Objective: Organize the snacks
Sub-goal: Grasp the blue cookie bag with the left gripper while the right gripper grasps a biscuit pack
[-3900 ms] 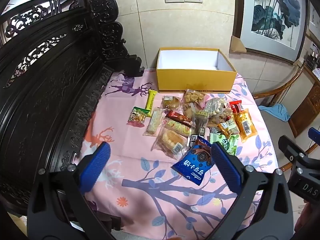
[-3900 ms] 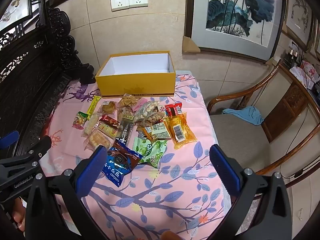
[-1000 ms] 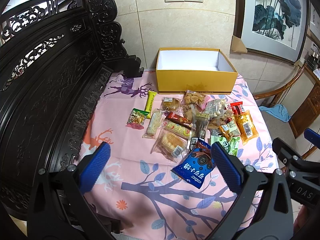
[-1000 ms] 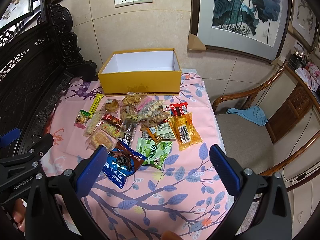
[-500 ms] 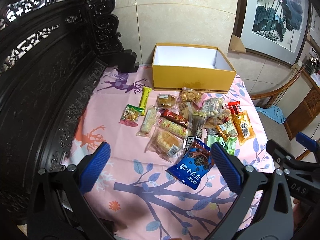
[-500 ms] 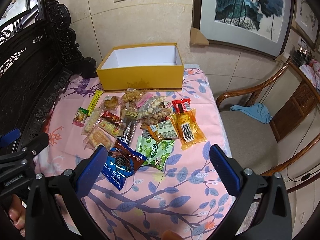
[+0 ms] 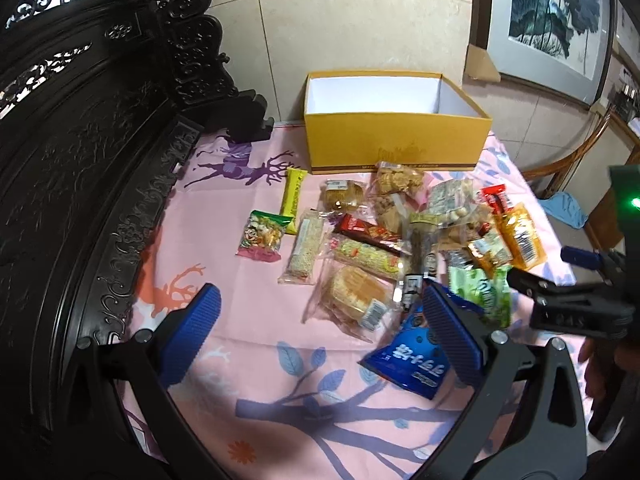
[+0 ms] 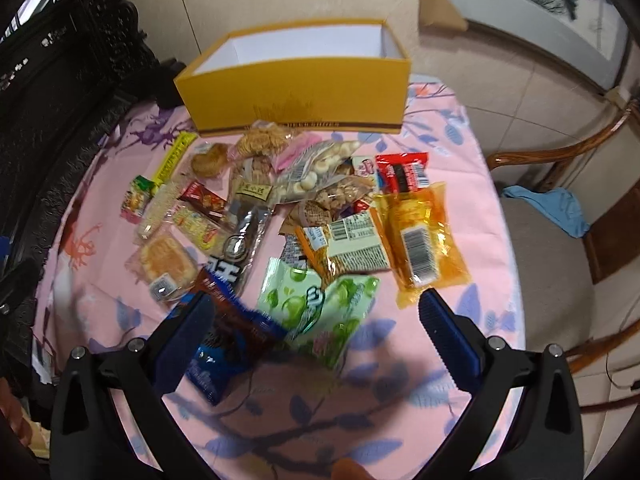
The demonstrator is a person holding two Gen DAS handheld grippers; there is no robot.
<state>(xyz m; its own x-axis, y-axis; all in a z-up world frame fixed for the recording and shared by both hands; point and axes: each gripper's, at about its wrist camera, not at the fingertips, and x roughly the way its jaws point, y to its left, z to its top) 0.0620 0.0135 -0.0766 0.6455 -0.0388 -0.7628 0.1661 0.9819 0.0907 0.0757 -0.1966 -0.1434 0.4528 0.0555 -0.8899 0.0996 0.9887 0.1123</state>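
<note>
Zero snacks packed so far: yellow box [image 8: 296, 80] at the far end of the worktop [image 7: 240, 328] shows only bare white inside. Whole pile lies loose in front of the box, approx. in a band across the pink cloth. Nearest to both grippers, farthest from the box: blue cookie bag [image 7: 412, 356] w/ green candy bag [image 8: 320, 312] beside it. Left gripper [image 7: 320, 340] & right gripper [image 8: 316, 332] both spread wide, holding nothing, above the near edge. All sorting left, prob. starting w/ those two bags.

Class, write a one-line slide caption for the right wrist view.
Open right gripper hovers above a green snack packet before an empty yellow box.
</note>
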